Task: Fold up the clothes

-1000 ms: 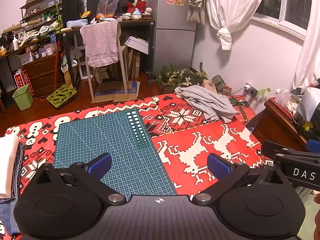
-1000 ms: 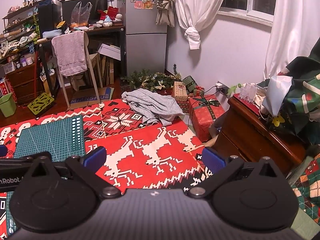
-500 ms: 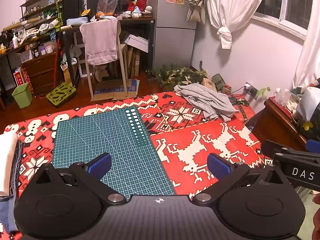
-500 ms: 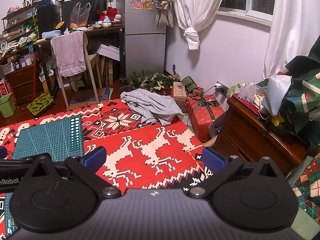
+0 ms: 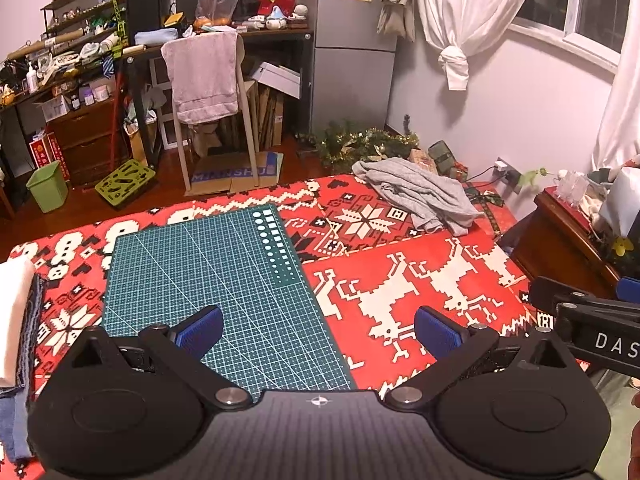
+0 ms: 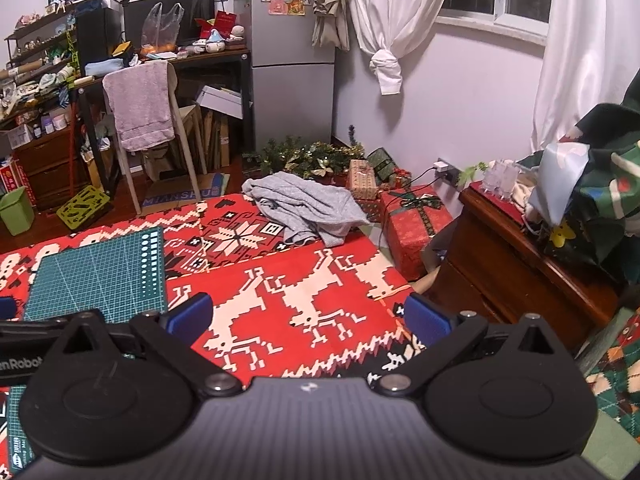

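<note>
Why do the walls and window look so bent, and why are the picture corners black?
Left wrist view: a fisheye lens bows the curtain and fridge, and its round image leaves dark corners; the open left claw looks oversized. Right wrist view: the same bending curves the window frame; warm indoor light, dark glass, the grey garment sharp beyond the open right claw.

Both grippers are held level, side by side. The left gripper [image 5: 318,330] has its blue pads spread wide, gripping nothing. At its three o'clock, the right gripper [image 6: 306,318] gapes likewise, empty.
</note>
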The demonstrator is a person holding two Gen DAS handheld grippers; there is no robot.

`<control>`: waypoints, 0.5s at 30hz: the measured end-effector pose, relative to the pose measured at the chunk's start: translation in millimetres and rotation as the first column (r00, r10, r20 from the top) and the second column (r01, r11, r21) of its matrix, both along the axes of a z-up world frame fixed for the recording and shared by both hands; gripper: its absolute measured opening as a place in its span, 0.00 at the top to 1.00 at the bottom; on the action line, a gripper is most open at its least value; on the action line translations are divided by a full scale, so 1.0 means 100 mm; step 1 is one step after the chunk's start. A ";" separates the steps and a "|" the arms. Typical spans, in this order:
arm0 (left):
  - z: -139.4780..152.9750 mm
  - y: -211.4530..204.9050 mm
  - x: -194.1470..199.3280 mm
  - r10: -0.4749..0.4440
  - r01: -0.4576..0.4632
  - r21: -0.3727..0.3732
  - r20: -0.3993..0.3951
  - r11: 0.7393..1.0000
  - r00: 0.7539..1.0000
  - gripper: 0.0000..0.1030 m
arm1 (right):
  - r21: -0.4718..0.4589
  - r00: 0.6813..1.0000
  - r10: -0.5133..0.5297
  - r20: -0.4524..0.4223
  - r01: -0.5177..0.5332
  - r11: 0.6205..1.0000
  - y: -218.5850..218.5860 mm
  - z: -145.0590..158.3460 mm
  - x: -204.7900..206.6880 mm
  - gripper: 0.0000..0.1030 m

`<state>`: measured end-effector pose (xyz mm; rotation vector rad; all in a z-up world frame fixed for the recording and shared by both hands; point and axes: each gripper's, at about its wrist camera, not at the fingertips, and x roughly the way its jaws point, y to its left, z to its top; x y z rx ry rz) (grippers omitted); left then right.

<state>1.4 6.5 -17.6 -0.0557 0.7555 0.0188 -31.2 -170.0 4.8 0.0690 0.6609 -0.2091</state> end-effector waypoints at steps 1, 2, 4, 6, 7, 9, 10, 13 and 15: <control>-0.01 0.00 0.01 -0.001 0.001 -0.004 -0.001 1.000 1.000 0.00 | 0.004 1.000 0.002 0.006 -0.002 1.000 -0.01 -0.01 0.01 0.00; -0.02 -0.01 0.01 -0.001 0.001 -0.008 -0.002 1.000 1.000 0.00 | 0.007 1.000 0.003 0.013 -0.003 1.000 -0.03 -0.02 0.01 0.00; -0.04 -0.01 0.02 -0.002 0.002 -0.018 0.003 1.000 1.000 0.00 | 0.000 1.000 0.004 0.025 -0.004 1.000 -0.04 -0.04 0.03 0.00; -0.06 -0.02 0.04 -0.002 0.002 -0.027 0.023 1.000 1.000 0.00 | -0.011 1.000 0.002 0.031 -0.002 1.000 -0.06 -0.07 0.05 0.00; -0.08 -0.01 0.03 0.004 -0.003 -0.036 0.043 0.999 0.999 0.00 | -0.013 1.000 0.005 0.030 -0.004 1.000 -0.07 -0.09 0.06 0.00; -0.12 0.00 0.03 0.020 -0.015 -0.057 0.087 0.998 0.996 0.00 | -0.009 1.000 0.019 0.025 -0.019 1.000 -0.10 -0.15 0.10 0.00; -0.14 0.01 0.03 0.025 -0.018 -0.066 0.103 0.998 0.994 0.00 | -0.005 0.999 0.027 0.025 -0.027 1.000 -0.12 -0.19 0.12 0.00; -0.19 0.04 0.11 0.011 -0.001 -0.095 0.105 0.995 0.994 0.00 | -0.003 0.999 0.033 0.040 -0.033 0.999 -0.19 -0.29 0.18 0.00; -0.23 0.04 0.18 -0.005 0.014 -0.094 0.093 0.995 0.996 0.00 | -0.017 0.998 0.045 0.040 -0.044 0.999 -0.23 -0.35 0.26 0.00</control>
